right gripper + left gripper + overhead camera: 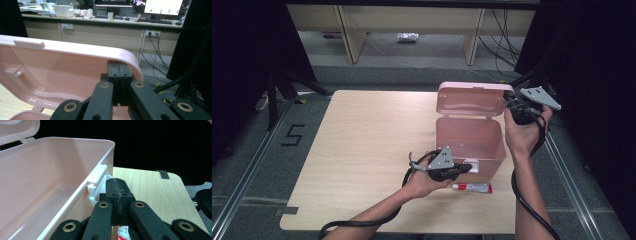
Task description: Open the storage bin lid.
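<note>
A pink plastic box (469,142) is seen on the right half of the light wooden worktop (362,145), its long axis running across the worktop from left to right and its open mouth facing up. Its hinged lid (471,100) is raised at the far side, standing nearly upright with its inner face turned toward the person. A white latch (96,182) is fixed to the middle of the box's near wall. The left gripper (464,167) is held level against that near wall, pointing to the right in the high view; in the left gripper view its fingers (117,192) are pressed together with nothing between them, their tips just beside the latch. The right gripper (512,102) is held at the right end of the raised lid, and in the right gripper view its fingers (119,75) are likewise pressed together and empty, their tips set against the lid's rounded corner. A small white tube with a red cap (472,187) lies on the worktop just in front of the box, its long axis parallel to the near wall, the red end pointing right. Red printing is seen on the tube in the left gripper view, but it cannot be read. A black "5" (293,135) is marked on the floor to the left of the worktop.
</note>
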`<move>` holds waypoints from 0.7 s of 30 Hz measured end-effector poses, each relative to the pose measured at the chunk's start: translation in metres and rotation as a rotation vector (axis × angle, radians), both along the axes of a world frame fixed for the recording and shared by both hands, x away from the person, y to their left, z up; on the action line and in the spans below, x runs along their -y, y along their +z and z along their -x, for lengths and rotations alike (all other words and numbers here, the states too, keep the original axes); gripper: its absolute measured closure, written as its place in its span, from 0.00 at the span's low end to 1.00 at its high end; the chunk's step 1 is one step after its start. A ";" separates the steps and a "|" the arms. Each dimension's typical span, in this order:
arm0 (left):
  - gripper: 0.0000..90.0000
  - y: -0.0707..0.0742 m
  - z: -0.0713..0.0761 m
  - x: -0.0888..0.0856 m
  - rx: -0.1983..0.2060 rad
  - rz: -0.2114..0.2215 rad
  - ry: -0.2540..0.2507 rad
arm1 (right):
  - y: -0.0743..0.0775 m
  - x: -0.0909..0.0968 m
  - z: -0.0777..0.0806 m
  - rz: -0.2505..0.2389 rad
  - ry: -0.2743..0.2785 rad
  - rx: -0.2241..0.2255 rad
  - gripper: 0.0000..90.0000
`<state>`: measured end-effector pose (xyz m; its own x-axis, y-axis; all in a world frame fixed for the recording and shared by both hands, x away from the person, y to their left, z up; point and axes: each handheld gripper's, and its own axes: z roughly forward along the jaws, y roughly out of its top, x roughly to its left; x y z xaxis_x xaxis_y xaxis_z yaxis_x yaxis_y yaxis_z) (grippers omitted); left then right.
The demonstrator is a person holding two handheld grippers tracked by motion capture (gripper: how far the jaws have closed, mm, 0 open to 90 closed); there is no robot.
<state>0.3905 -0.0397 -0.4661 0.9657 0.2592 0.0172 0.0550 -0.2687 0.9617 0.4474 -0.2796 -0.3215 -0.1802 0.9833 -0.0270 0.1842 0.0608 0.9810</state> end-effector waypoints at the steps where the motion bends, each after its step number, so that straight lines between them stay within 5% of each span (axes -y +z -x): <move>1: 1.00 0.000 0.000 0.000 0.000 0.000 0.000 | 0.000 0.000 0.000 0.000 0.000 0.000 1.00; 21: 1.00 -0.001 0.000 0.000 -0.008 0.012 0.000 | 0.004 -0.001 -0.018 -0.002 -0.014 -0.008 1.00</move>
